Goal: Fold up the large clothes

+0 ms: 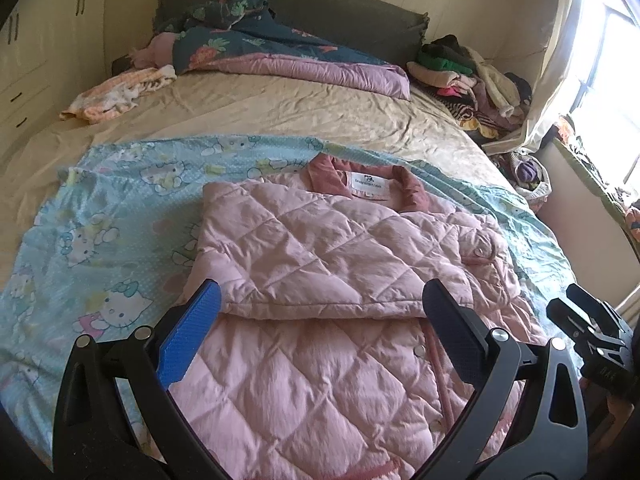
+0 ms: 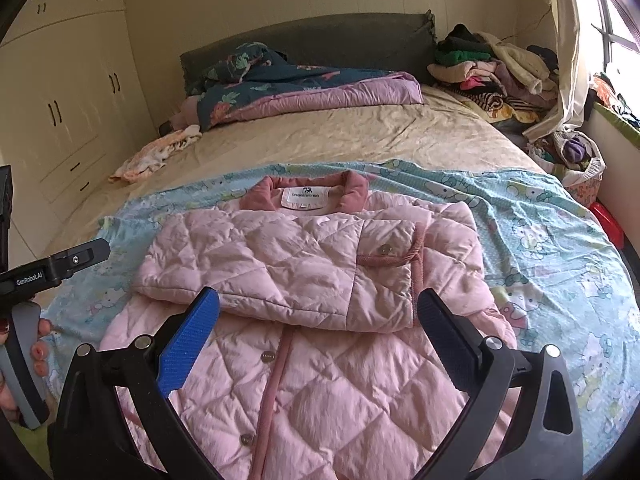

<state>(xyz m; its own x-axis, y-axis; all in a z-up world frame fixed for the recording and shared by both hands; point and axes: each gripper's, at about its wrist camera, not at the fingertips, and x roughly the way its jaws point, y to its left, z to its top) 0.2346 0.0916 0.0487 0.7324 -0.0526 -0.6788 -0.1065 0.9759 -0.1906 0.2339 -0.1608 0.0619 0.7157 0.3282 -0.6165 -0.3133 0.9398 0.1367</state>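
A pink quilted jacket (image 1: 320, 248) with a darker pink collar lies front up on a light blue cartoon-cat sheet (image 1: 100, 216) on the bed. Both sleeves are folded across its chest. It also shows in the right wrist view (image 2: 280, 264), on the same sheet (image 2: 560, 248). My left gripper (image 1: 320, 304) is open and empty, hovering above the jacket's lower half. My right gripper (image 2: 318, 308) is open and empty, above the same area a little to the right. The right gripper's body shows at the left view's right edge (image 1: 592, 332).
A beige bed sheet (image 1: 280, 108) covers the far half of the bed. A dark floral quilt (image 1: 256, 48) lies by the headboard. A small towel (image 1: 120, 92) lies far left. A clothes pile (image 1: 472, 72) sits far right. A wardrobe (image 2: 60, 100) stands on the left.
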